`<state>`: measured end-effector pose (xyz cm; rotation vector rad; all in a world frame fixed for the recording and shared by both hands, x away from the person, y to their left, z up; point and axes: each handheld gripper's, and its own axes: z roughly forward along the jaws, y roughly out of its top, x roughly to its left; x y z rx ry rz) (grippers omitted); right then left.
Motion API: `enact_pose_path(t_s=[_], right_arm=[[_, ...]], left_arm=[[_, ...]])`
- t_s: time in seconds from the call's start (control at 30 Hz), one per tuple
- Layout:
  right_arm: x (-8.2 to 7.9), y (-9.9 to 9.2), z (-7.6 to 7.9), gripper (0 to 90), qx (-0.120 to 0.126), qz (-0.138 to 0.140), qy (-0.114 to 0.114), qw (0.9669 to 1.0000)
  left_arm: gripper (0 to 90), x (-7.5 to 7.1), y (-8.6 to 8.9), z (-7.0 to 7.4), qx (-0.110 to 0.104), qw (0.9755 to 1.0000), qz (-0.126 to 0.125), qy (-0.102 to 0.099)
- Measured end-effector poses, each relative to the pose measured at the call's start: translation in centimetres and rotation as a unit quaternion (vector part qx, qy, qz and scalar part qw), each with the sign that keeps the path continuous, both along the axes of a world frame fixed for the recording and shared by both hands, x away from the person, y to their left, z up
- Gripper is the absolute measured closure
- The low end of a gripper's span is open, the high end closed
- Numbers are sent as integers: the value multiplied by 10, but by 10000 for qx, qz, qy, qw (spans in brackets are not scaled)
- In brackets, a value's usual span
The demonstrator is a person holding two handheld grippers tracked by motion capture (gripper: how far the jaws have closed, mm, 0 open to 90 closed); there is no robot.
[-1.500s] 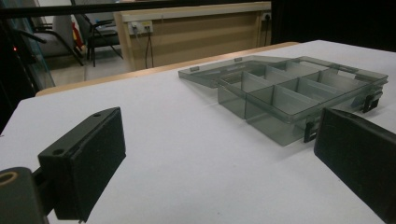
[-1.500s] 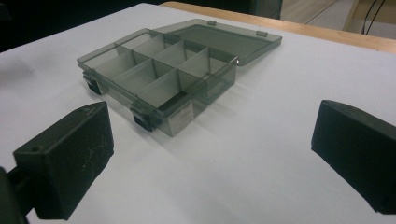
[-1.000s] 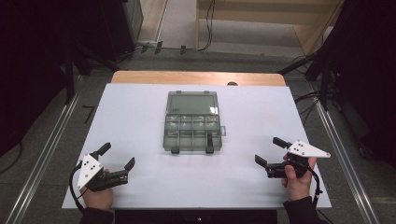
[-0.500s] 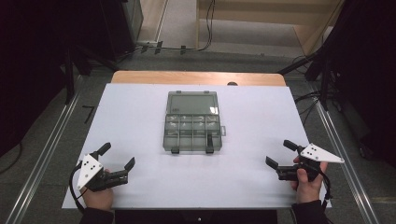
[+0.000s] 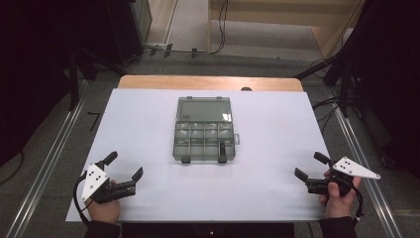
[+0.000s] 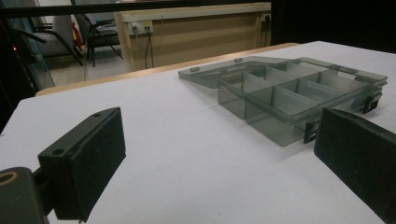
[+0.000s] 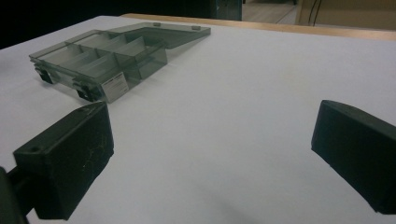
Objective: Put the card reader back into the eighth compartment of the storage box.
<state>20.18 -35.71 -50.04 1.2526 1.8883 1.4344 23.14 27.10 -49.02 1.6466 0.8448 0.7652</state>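
White sheeting covers the table [image 5: 148, 124], with a wooden edge showing at the far side and dark floor, rails and cables around it. At the table's centre sits a smoky transparent compartment box [image 5: 203, 129], lid folded back flat toward the far side and two black latches on its near edge. The high view gives the layout from above; the left gripper view adds the box's internal dividers [image 6: 280, 95] in low profile, plus chairs and wall sockets beyond the table, while the right gripper view shows a small white label [image 7: 114, 85] on the box's side wall. The left gripper [image 5: 122, 167] rests at the near left corner, jaws spread wide, holding and touching nothing. The right gripper [image 5: 310, 166] sits at the near right edge, jaws likewise wide apart and empty. Both are well apart from the box. Compared with a second ago, the right gripper has moved outward toward the table's right edge; the left gripper and box are unchanged.
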Motion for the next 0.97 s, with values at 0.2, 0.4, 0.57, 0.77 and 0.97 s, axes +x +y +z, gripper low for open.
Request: enact_pose_path(t_s=[0.2, 0.4, 0.57, 0.77, 0.97], right_arm=[[-3, -9, -4, 0, -36, -86, 19, 10000], [-5, -16, -10, 0, 125, 58, -38, 9999], [-3, -12, -14, 0, 81, 157, -32, 9998], [-2, -13, -15, 0, 157, 123, -40, 9998], [0, -10, -16, 0, 91, 106, -9, 9999]], left_arm=[[23, 0, 1, 0, -8, 10000, -4, 1], [23, 0, 1, 0, -26, 10000, -13, 1], [22, 0, 1, 0, -10, 10000, -9, 3], [23, 0, 1, 0, -14, 10000, -9, 5], [23, 1, 0, 0, -12, 10000, 0, 17]])
